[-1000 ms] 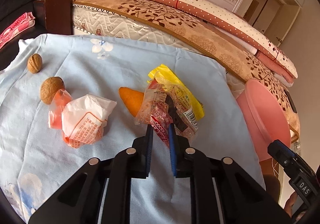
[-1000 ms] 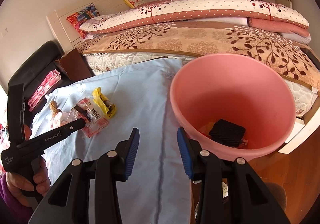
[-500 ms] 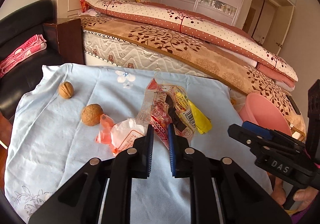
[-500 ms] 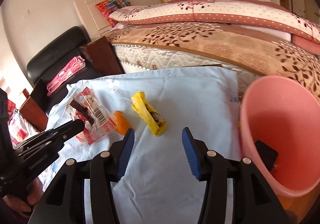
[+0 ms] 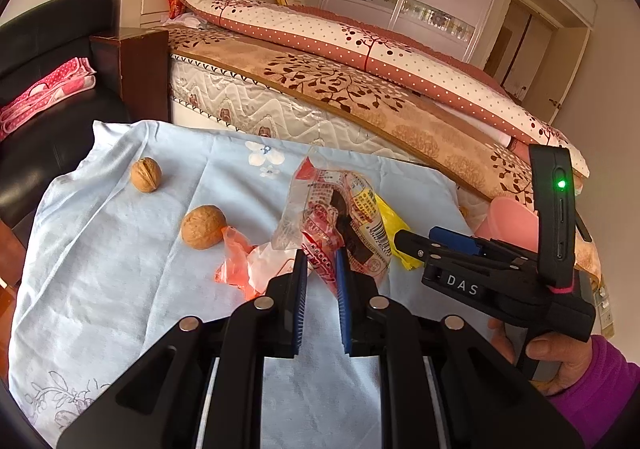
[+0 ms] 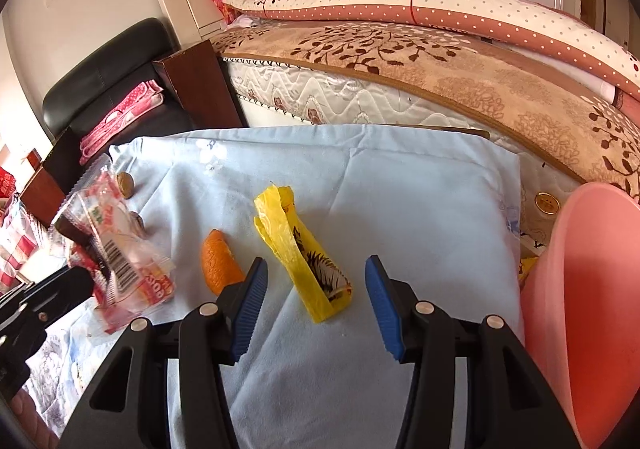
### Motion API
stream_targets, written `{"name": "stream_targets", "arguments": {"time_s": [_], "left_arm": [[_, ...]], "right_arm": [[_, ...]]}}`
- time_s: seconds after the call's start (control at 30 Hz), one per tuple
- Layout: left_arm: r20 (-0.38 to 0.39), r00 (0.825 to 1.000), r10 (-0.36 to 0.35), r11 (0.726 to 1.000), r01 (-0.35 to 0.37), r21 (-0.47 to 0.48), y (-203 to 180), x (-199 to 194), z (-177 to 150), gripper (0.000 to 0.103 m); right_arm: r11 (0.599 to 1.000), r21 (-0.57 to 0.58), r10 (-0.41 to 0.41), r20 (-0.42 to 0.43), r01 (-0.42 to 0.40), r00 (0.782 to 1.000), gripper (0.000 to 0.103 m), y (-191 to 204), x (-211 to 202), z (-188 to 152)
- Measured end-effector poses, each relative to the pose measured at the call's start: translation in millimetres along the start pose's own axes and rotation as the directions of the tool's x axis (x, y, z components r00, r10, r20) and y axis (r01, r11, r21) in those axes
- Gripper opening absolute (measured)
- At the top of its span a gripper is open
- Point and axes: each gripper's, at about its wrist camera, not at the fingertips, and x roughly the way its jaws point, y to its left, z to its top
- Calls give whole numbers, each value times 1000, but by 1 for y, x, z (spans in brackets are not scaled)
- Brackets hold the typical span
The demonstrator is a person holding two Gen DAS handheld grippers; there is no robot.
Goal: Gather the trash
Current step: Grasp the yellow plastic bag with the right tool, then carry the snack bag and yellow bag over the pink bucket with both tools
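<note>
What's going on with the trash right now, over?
Left gripper shut on clear snack wrapper, lifted off the cloth. Right gripper open, jaws just widened, over yellow wrapper. Orange peel beside it. Pink bin right.

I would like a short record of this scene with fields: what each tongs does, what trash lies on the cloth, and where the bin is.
left tongs: shut on clear wrapper, lifted off the cloth
right tongs: open, jaws have just been opening, on either side of yellow wrapper, not touching it
cloth: light blue, covers the table
other trash on cloth: orange peel, white-and-red bag
also on cloth: two walnuts
bin: pink, off the right edge of the cloth
</note>
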Motion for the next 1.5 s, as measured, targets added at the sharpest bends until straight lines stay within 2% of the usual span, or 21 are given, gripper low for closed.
{"name": "stream_targets", "arguments": {"time_s": [0.1,0.2,0.23,0.33,0.53,0.77,1.03,1.5], "left_arm": [[0,1000,1,1000,-1,2,0,0,0,14],[2,1000,3,1000,-3,4,0,-1,0,14],[3,1000,4,1000,-4,4,0,-2,0,14],[7,1000,4,1000,-4,7,-1,-4,0,14],[21,1000,-2,1000,1,27,-11,-11,2,14],[33,999,-24,998,22,60,-30,-16,3,14],[26,998,-62,992,59,110,-58,-16,1,14],[16,990,-141,965,134,225,-121,-11,3,14]], "right_arm": [[1000,1,5,-20,-5,1000,50,0,7,1],[1000,-14,-6,-58,5,998,32,2,14,0],[1000,-18,-10,-72,9,997,21,3,15,-2],[1000,-13,0,-78,-1,997,15,3,10,-8],[1000,20,20,-47,-19,999,14,1,-19,-21],[997,76,7,30,-9,1000,14,-7,-67,-33],[989,142,-61,112,45,992,14,-28,-116,-46],[958,260,-172,175,123,969,14,-73,-156,-66]]}}
